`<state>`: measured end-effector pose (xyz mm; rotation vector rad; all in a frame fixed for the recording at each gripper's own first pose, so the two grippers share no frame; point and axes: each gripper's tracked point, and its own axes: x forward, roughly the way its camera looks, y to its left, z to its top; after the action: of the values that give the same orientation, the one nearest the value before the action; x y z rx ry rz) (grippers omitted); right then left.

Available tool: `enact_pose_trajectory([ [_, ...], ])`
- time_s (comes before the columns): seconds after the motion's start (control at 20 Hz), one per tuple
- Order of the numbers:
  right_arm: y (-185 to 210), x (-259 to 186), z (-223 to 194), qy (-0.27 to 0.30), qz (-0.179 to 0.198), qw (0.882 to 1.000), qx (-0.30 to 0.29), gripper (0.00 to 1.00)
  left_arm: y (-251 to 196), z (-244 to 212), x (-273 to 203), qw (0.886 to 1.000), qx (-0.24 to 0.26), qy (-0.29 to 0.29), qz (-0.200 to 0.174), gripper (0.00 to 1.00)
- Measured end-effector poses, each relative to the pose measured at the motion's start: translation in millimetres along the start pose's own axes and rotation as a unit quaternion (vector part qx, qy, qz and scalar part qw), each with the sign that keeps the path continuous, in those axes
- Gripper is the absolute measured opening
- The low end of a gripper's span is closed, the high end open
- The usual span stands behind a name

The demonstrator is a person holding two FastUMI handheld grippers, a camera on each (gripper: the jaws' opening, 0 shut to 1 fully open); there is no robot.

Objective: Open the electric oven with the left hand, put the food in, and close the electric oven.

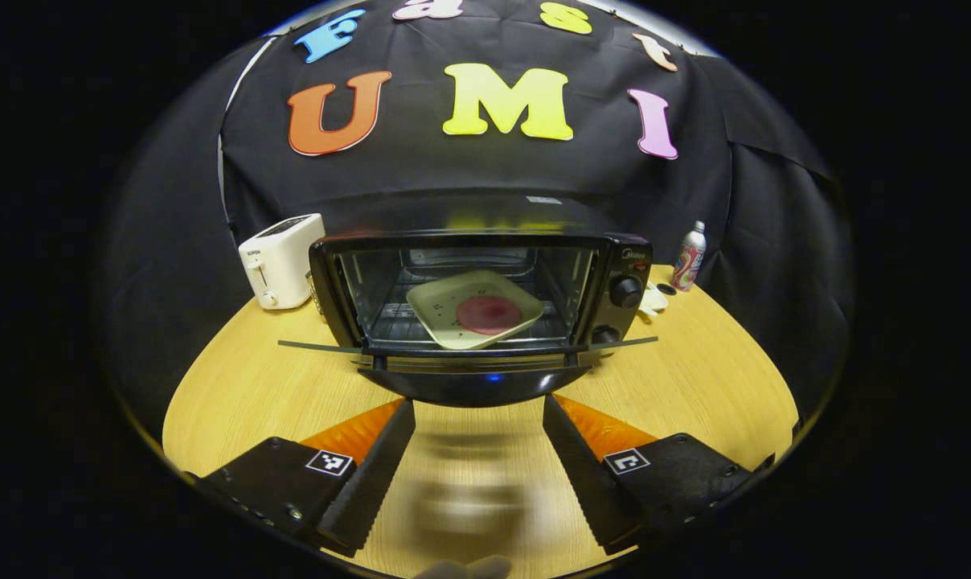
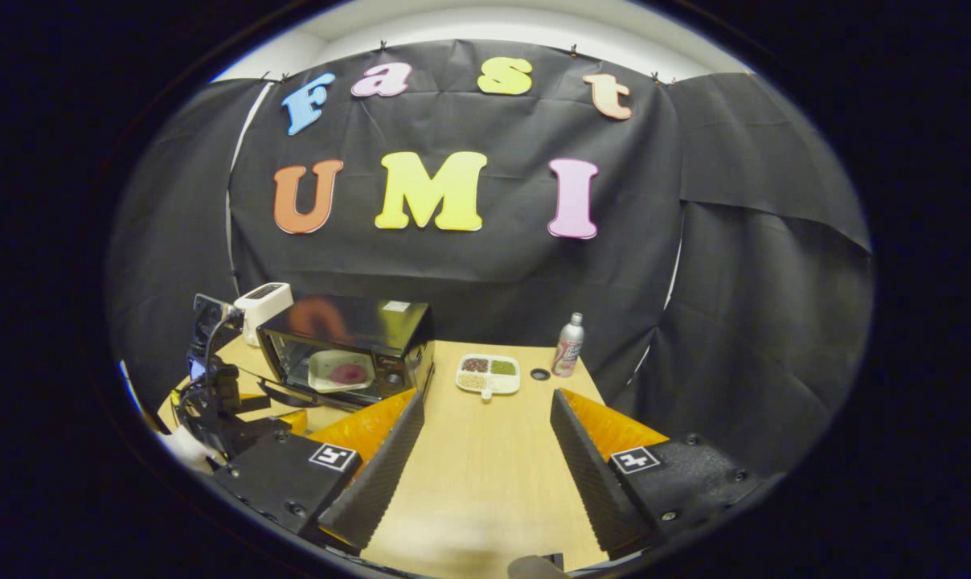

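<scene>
The black electric oven stands at the middle of the table with its door lowered toward me. Inside, on the rack, rests a pale square plate carrying a round pink piece of food. My left gripper is open, its fingertips just short of the door's front edge and nothing held between them. In the right gripper view the oven sits at the left with the plate inside, and the left gripper hovers before the door. My right gripper is open over bare table, right of the oven.
A white toaster stands left of the oven. A spray can, a small dark disc and a white divided tray of grains sit to the oven's right. The round wooden table ends near the fingers.
</scene>
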<state>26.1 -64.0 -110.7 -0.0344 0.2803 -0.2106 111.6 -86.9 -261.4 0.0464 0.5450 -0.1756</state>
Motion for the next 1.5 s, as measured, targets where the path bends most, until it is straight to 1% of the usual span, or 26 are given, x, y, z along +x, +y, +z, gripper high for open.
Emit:
enact_pose_trajectory([
  [0.35,-6,6,5,-0.004,-0.006,1.0,-0.001,1.0,1,22,3,1.0,-0.003,-0.016,-0.003,0.98],
  [0.6,-7,9,9,-0.008,-0.01,1.0,0.009,1.0,2,50,17,0.999,0.003,-0.036,-0.004,0.98],
  [0.95,-6,7,19,-0.023,-0.02,0.999,0.01,1.0,2,71,38,0.999,0.013,-0.043,-0.006,0.98],
  [1.1,-5,3,19,-0.024,-0.022,0.999,0.01,1.0,1,73,41,0.999,0.011,-0.044,-0.009,0.98],
  [1.3,-1,3,21,-0.024,-0.022,0.999,0.011,1.0,2,77,34,0.998,0.016,-0.052,-0.006,0.98],
  [1.5,6,-2,23,-0.027,-0.018,0.999,0.009,1.0,-2,76,31,0.998,0.018,-0.058,-0.01,0.98],
])
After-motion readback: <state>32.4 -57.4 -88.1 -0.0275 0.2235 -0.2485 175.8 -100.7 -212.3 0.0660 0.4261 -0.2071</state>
